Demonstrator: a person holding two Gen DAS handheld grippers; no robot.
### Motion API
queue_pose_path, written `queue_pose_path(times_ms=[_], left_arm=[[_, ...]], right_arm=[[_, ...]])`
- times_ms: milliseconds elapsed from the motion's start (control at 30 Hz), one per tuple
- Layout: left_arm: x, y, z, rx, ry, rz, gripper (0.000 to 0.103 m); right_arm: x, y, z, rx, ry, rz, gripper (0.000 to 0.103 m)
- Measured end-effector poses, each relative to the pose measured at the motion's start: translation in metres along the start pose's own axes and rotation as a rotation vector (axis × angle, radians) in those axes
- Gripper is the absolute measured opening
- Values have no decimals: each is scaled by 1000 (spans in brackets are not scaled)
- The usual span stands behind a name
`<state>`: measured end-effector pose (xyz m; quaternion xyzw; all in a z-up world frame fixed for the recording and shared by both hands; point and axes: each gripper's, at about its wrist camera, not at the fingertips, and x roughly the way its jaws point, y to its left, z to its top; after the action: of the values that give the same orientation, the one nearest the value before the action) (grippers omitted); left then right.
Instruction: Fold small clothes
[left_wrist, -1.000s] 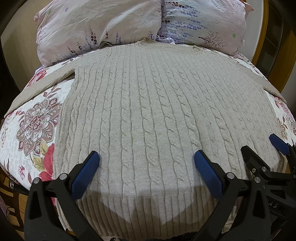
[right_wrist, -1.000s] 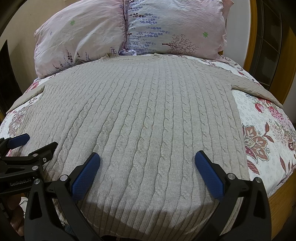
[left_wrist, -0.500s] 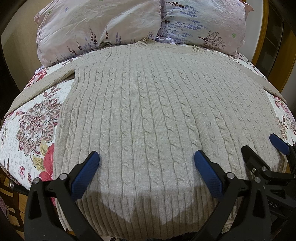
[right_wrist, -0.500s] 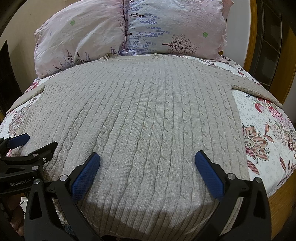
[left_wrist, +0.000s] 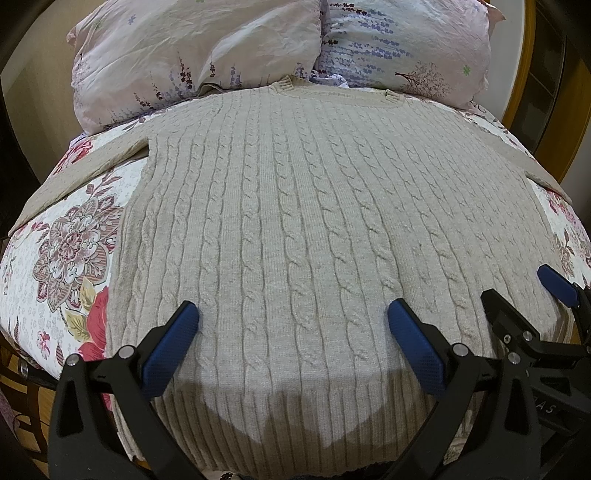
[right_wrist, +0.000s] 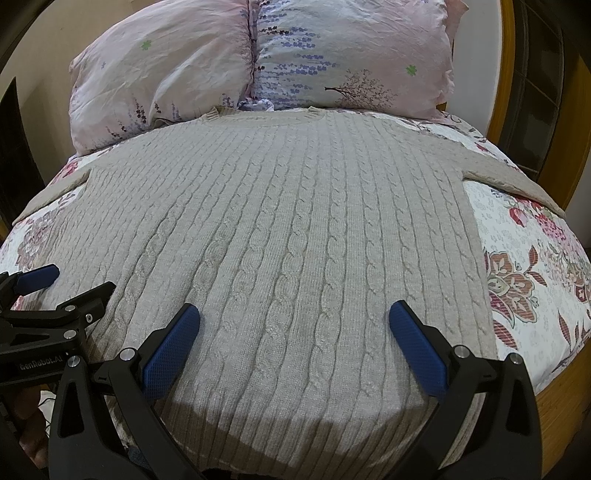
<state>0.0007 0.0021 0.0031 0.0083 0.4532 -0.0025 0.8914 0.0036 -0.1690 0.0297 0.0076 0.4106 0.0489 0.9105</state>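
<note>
Both the left claw (left_wrist: 291, 343) and right claw (right_wrist: 293, 345) hover spread over the hem of the flat beige cable-knit sweater (left_wrist: 314, 221) at the bed's foot edge, folding not yet begun; next, I'd say, comes pinching the hem.

We see a sweater (left_wrist: 295, 229) of matt beige cable-knit wool, ribbed at its hem, filling mid-frame. Under it lies a smooth printed cotton bedsheet (left_wrist: 62, 258). At the top, the pillows (right_wrist: 166, 66) wear thin, creased cloth. At the right edge, the bed frame (right_wrist: 554, 155) is glossy varnished wood. Each tool (left_wrist: 291, 343) (right_wrist: 293, 343) shows matt black plastic, blue textured pads (right_wrist: 170, 354) and shiny metal rivets.
</note>
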Motion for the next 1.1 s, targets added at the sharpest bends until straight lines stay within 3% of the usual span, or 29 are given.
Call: queue_pose_path(times_ms=[200,333,467,533,567,633,667,733,800,900,1000,1067,1100], left_arm=[[-1,-2,1,3,-12,1,101],[-4,4,5,6,-13,-37,101],[-11,58,28,-127,-87,-33,101],[-9,89,39,-197,-103,-22,101],[-4,115,47,-257,-106,-38,101],[4,145,56,-323,-103,-77,101],[10,160,60,-351,-101,-98,101],[22,193,68,-397,-98,-92,101],[24,212,72,-417,-114,-38,101],[23,239,77,-447,-164,33,101],[23,260,78,-480,-175,43,101],[27,275,80,-526,-169,39,101],[28,284,80,-555,-162,40,101]], right_arm=[[-1,0,-2,-26,-17,24,102],[-2,-11,-3,-85,-73,123,102],[-16,-92,37,99,-142,129,102],[-23,-160,63,276,-200,105,99],[-22,-189,71,349,-210,88,84],[-9,-269,89,541,-189,13,70],[-3,-290,91,598,-173,-5,62],[19,-355,92,811,-122,-25,53],[35,-392,85,945,-88,-27,48],[60,-429,77,1077,-59,-20,45],[71,-444,75,1132,-88,-30,31],[75,-451,77,1138,-96,-66,9],[80,-455,81,1124,-84,-83,9]])
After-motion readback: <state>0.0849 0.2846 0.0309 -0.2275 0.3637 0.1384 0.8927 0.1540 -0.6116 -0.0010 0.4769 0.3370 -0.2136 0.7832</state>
